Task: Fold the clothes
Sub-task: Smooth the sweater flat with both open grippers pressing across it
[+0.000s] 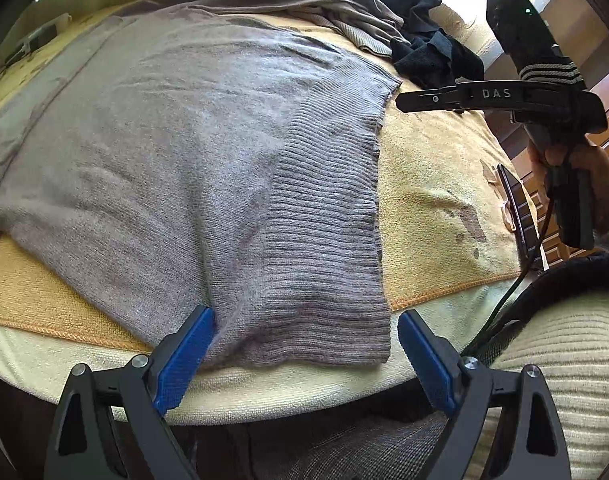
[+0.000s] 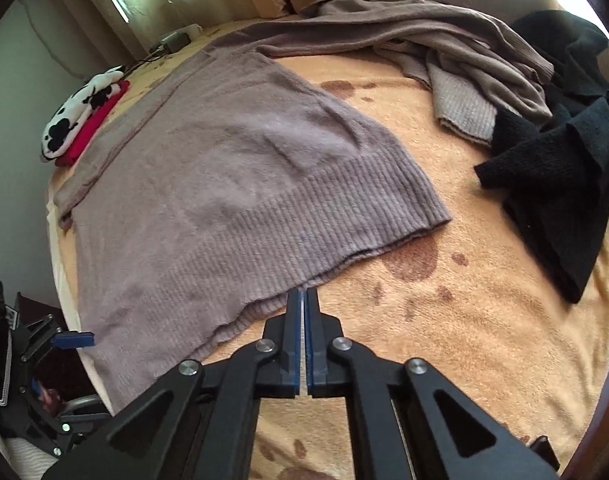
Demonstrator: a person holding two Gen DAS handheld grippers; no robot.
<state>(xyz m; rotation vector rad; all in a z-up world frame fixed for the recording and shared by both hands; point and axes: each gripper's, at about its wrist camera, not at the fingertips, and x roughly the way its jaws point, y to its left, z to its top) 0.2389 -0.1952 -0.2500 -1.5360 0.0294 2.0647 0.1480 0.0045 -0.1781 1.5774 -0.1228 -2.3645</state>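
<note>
The grey-brown sweater [image 2: 232,184] lies spread flat on the yellow blanket [image 2: 444,320] that covers the bed, its ribbed hem [image 1: 324,240] towards the person and one hem corner near the bed's front edge. The left gripper [image 1: 304,356] hangs over that corner with its blue pads [image 1: 180,364] spread wide, one on either side of the cloth, pressing on nothing. The right gripper [image 2: 303,300] has its jaws fully together, their tips at the hem's edge on the other side; whether any knit is caught between them cannot be told from these views (the pads look to meet with nothing visible in the slit).

The chief risk is a one-sided lift. If the right jaws hold only a thread or nothing at all, the hem slips free as soon as the hand rises, and the fold goes askew. If the left pads close too far out, they may pinch the blanket along with the sweater and drag it up. A pile of other clothes [image 2: 484,60] lies well apart at the far side, so it should not snag, though a long sweep towards it could.
</note>
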